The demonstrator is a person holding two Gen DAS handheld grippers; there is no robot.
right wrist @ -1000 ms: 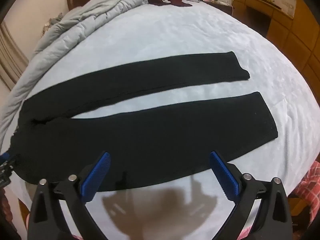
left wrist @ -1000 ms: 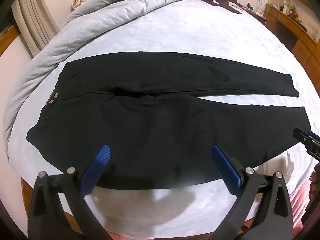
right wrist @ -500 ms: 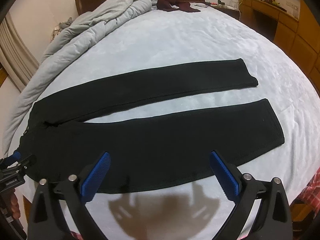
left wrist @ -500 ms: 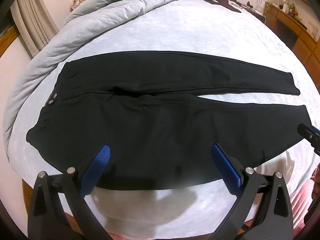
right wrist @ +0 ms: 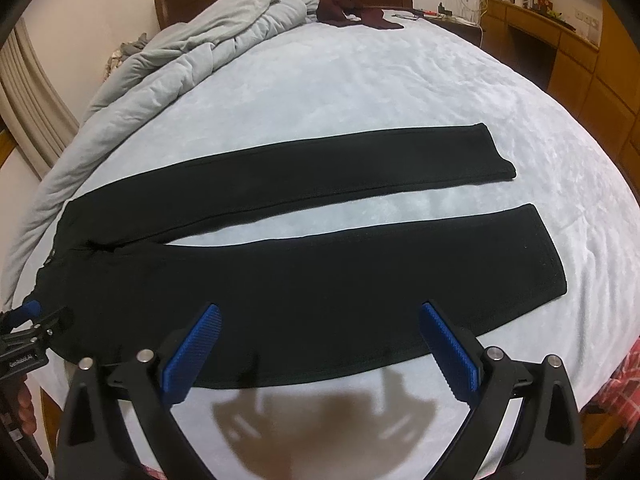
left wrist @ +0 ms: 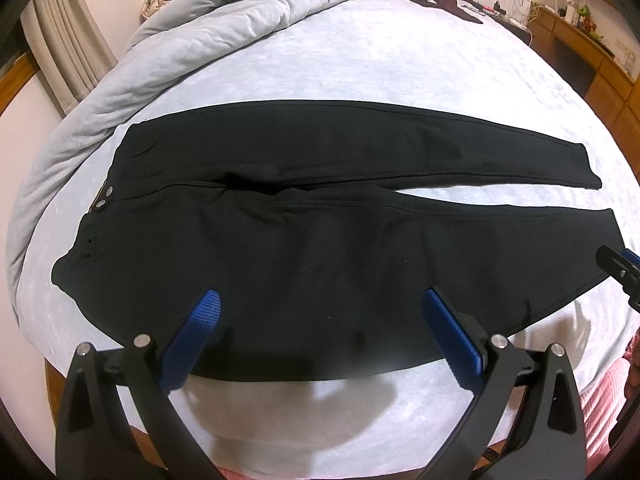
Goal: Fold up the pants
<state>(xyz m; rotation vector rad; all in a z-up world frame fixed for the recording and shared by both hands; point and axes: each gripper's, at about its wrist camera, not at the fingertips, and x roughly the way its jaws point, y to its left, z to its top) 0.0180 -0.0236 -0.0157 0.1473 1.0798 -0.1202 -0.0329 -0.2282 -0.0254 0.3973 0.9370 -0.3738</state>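
Both cameras look forward along their own blue-padded fingers from the bed's (left wrist: pixel 400 80) near edge, angled down toward the headboard. The left wrist view sits close over the waist end of the pants (left wrist: pixel 320 248) — the right over the leg cuffs. They share the pants (right wrist: pixel 300 280), the rumpled duvet (right wrist: pixel 192 60) — and each catches the other gripper at its frame edge.

In the left wrist view, the right hand-held gripper (left wrist: pixel 624 270) is cut off by the right edge; its jaw spacing cannot be determined. In the right wrist view, the left hand-held gripper (right wrist: pixel 30 326) is cropped at the left edge. Small items on the wooden desk (right wrist: pixel 532 26) are too small to identify.
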